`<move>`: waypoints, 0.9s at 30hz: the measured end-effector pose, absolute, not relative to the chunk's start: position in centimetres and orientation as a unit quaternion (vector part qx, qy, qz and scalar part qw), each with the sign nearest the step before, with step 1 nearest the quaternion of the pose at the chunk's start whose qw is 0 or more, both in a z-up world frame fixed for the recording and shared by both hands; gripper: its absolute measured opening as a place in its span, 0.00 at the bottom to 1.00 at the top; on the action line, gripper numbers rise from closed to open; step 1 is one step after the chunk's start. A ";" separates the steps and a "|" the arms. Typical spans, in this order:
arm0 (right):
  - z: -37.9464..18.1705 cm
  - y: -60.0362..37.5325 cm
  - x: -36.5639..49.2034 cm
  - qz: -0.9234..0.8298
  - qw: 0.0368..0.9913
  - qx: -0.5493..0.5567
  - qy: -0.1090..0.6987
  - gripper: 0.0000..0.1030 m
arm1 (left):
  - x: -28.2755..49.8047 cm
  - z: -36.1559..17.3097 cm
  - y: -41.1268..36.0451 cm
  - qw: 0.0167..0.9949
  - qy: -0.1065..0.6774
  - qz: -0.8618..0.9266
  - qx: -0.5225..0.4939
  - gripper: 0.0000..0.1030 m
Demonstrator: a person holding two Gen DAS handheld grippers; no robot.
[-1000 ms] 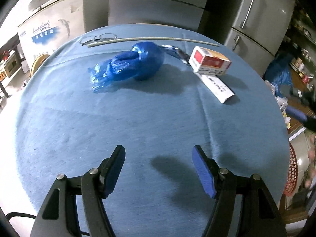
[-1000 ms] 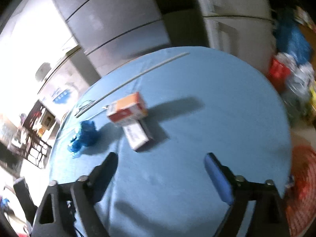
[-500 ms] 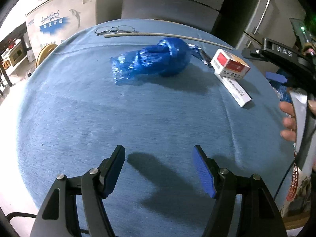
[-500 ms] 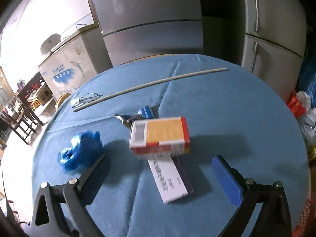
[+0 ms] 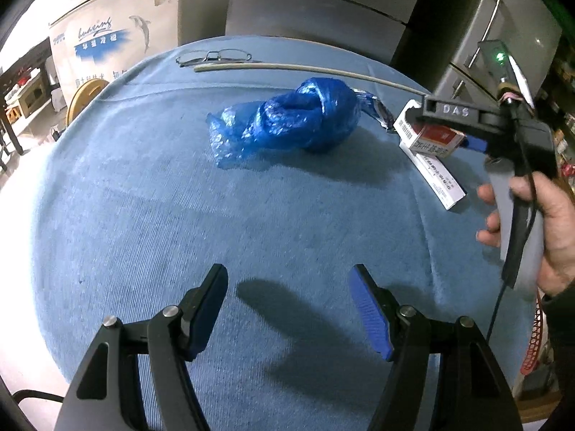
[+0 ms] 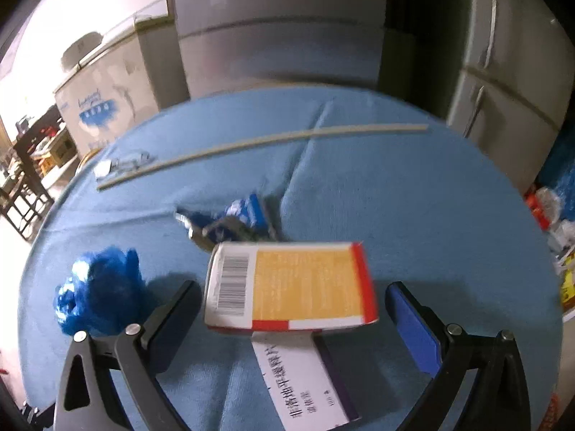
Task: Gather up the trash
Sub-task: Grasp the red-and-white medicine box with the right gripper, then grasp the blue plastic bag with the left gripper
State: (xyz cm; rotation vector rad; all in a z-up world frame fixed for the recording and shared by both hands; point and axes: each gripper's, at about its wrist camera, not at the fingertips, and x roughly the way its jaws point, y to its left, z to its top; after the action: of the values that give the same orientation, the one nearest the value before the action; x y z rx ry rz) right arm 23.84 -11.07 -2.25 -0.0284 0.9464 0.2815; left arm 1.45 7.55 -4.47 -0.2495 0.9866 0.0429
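Note:
A knotted blue plastic bag lies on the round blue table; it also shows in the right wrist view. An orange-and-red carton lies on a white-and-purple box, with a crumpled blue wrapper behind. My right gripper is open, its fingers on either side of the orange carton, apart from it. In the left wrist view it hangs over the cartons. My left gripper is open and empty over bare cloth, well short of the bag.
A long pale stick and a pair of glasses lie at the table's far edge. Grey fridges and a white chest freezer stand behind. A red basket and bags of clutter sit right of the table.
My right gripper has moved in over the cartons, which now sit between its open fingers. My left gripper has swung slightly; the bag now sits nearer the view's middle.

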 end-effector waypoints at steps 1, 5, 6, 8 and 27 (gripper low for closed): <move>-2.3 -11.0 23.7 0.134 0.883 -0.017 0.450 0.79 | 1.6 -4.3 7.5 0.875 0.470 0.020 -0.116 0.69; -1.3 -12.4 22.1 0.138 0.890 0.001 0.434 0.81 | 2.5 -3.5 7.4 0.880 0.461 0.020 -0.111 0.69; -1.0 -12.5 21.7 0.138 0.892 0.003 0.431 0.81 | 2.8 -3.3 7.4 0.882 0.458 0.020 -0.110 0.69; -0.1 -13.6 20.4 0.137 0.897 0.013 0.419 0.81 | 3.5 -3.0 7.6 0.884 0.454 0.021 -0.108 0.69; 1.5 -22.3 9.5 0.116 0.897 0.109 0.413 0.81 | 16.6 -3.6 6.0 0.870 0.492 -0.024 0.028 0.84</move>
State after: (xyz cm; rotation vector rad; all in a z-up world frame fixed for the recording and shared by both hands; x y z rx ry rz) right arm 9.53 -22.30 1.48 0.2259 0.8564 0.2395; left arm 16.61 6.02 -3.57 0.0587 1.0286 -0.0512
